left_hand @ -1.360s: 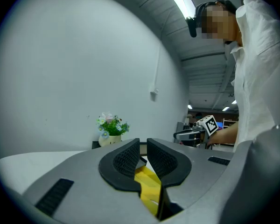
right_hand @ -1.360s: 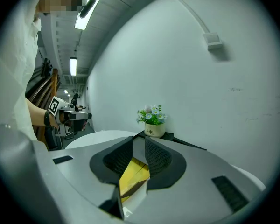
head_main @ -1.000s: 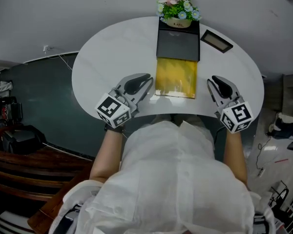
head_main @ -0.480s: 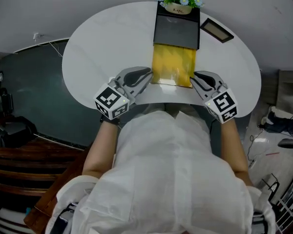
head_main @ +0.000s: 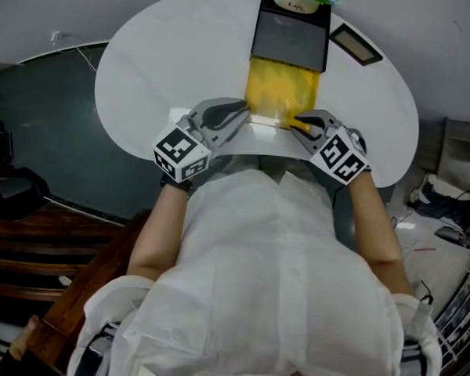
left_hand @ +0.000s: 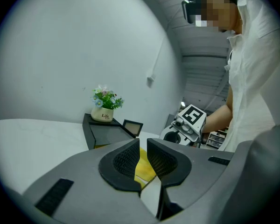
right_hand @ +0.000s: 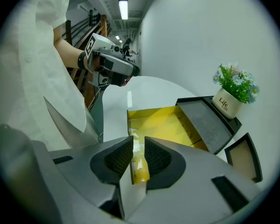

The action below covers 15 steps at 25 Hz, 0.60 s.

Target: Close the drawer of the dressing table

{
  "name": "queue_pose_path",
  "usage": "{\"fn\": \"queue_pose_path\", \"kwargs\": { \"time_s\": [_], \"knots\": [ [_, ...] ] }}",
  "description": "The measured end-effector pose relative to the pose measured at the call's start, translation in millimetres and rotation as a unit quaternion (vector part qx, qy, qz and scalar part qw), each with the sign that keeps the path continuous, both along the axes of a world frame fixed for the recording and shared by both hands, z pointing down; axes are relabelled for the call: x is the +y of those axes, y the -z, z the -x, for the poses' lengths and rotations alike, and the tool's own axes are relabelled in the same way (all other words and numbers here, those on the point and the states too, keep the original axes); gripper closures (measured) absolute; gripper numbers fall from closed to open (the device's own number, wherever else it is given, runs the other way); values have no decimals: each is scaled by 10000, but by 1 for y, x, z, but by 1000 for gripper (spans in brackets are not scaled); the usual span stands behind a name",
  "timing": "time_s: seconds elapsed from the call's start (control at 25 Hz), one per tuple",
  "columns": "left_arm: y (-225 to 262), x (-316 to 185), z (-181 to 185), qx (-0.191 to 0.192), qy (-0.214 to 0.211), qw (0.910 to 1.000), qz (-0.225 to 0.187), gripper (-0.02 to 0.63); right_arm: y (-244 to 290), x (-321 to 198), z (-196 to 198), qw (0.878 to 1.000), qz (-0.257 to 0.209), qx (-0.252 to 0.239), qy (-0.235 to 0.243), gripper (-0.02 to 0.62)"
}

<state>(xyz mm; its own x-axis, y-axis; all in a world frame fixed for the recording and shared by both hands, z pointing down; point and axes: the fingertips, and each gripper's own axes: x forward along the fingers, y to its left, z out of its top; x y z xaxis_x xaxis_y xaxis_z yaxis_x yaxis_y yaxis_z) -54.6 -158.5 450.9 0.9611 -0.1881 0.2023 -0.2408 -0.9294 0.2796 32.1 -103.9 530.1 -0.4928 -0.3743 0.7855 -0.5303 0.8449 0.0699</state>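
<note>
Risk of jamming the yellow drawer (head_main: 282,92) askew in its dark drawer box (head_main: 290,37) if pushed at one front corner only, or harder on one side. With too hard a shove, likely also to slide the whole box back across the white tabletop (head_main: 157,61) and upset the flower pot (head_main: 301,5) on top. Could slip over the low front wall as well, with the right gripper (head_main: 297,122) tilted steeply down. Drawer pulled well out, lying just beyond both sets of fingers: front left corner just ahead and to the right of the left gripper (head_main: 236,114), front right corner directly at the tips of the right one. Left fingers (left_hand: 126,160) parted by a narrow gap, grasping nothing. Right fingers (right_hand: 115,158) likewise slightly parted, drawer front wall visible through the gap, apparently not clamped.
</note>
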Motion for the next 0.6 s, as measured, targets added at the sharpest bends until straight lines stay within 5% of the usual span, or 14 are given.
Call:
{"fn": "queue_pose_path", "kwargs": {
  "time_s": [0.36, 0.6],
  "knots": [
    [3, 6, 2, 94, 62, 9999, 22, 549, -33, 12, 15, 9918, 507, 662, 968, 534],
    [3, 8, 2, 161, 100, 9998, 42, 548, -49, 15, 19, 9880, 731, 871, 1047, 538]
  ]
}}
